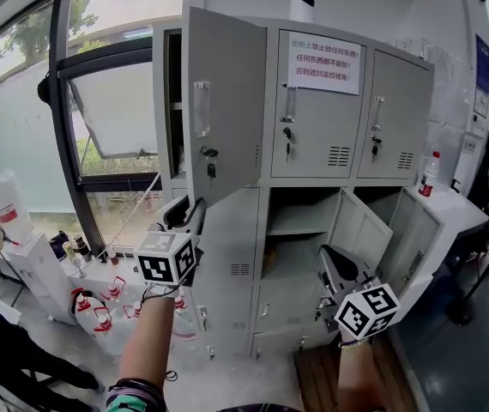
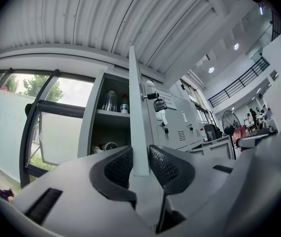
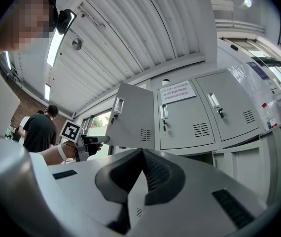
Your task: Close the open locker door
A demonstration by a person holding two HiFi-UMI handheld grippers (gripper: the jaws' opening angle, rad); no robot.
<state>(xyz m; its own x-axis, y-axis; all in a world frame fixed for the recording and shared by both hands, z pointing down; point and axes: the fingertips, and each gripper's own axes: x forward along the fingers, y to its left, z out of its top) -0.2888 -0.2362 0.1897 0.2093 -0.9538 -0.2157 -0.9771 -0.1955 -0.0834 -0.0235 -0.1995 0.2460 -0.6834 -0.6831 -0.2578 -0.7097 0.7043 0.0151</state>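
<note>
Two grippers are up in front of a grey locker cabinet (image 1: 232, 247).

- **Left gripper** (image 2: 140, 163): its pads sit on either side of the bottom edge of the open locker door (image 2: 136, 112), near the free corner. The edge fills the gap, so it is clamped on the door.
- **Right gripper** (image 3: 142, 156): jaws are closed together with nothing between them. In the head view it sits lower and to the right, in front of the open lower compartments, touching nothing.
- **Open locker door:** it is the top-left one, hinged on its right side and swung well out from the cabinet face. The handle is near the free edge, and a key bunch (image 1: 209, 166) hangs from the lock there.
- **Top-left compartment:** bottles (image 2: 116, 101) stand on a shelf inside.
- **Other top doors:** both are shut with keys in the locks. The middle one carries a paper notice (image 1: 324, 61) with red print.
- **Bottom right:** two lower doors (image 1: 360, 228) also stand open.
- **Further off:** a red-capped bottle (image 1: 430, 174) stands on the counter right of the cabinet, and a big window (image 1: 21, 118) is to the left.
- **Right gripper view:** a person in a dark shirt (image 3: 38, 131) stands far back.
</note>
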